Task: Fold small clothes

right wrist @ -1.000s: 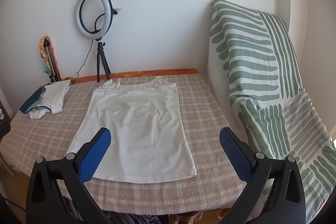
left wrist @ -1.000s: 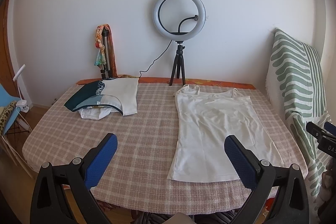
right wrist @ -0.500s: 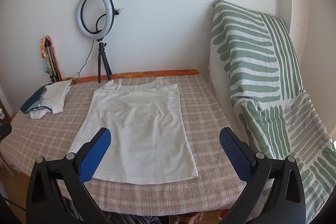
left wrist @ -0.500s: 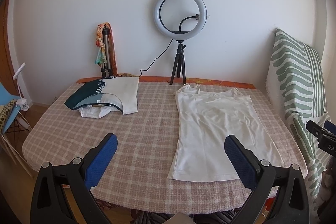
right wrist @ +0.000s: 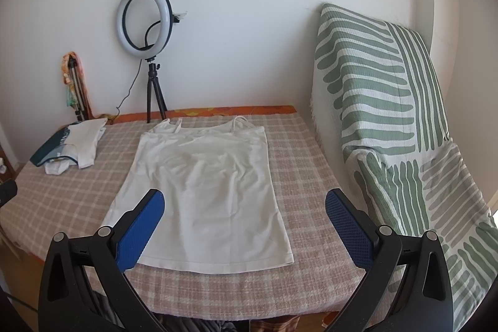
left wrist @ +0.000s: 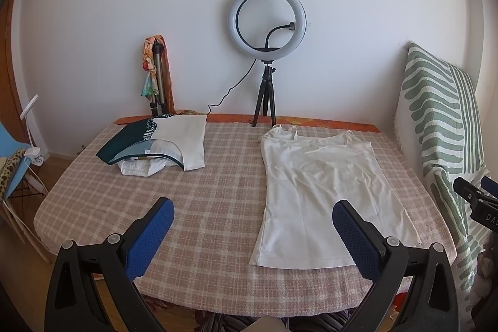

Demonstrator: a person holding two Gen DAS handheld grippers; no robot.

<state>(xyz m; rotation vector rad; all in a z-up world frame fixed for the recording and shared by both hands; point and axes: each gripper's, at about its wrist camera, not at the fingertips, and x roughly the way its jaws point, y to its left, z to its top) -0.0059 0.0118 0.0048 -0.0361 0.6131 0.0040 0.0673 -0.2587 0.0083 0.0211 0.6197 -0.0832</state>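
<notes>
So the white camisole (right wrist: 202, 192) is laid out flat on the checked worktop (right wrist: 305, 170), face up, thin straps pointing toward the ring light (right wrist: 144, 17) and hem toward the near edge. It's mostly smooth, with a few soft wrinkles across the chest and a slightly wavy hem.

Left of the camisole there's a small pile of folded clothes (left wrist: 165, 142), white stuff with a dark teal piece on top. Can't really tell how many items are in there, and the bottom one is just a crumpled white lump. A green striped throw (right wrist: 389, 120) drapes over something just right of the camisole, and whatever's underneath is covered.

Left claw (left wrist: 253, 234) hangs above the near edge, blue pads wide apart, nothing in them, lined up around the camisole's left hem corner. Right claw (right wrist: 244, 226) is also spread wide and empty, hovering over the hem on the right side.
</notes>
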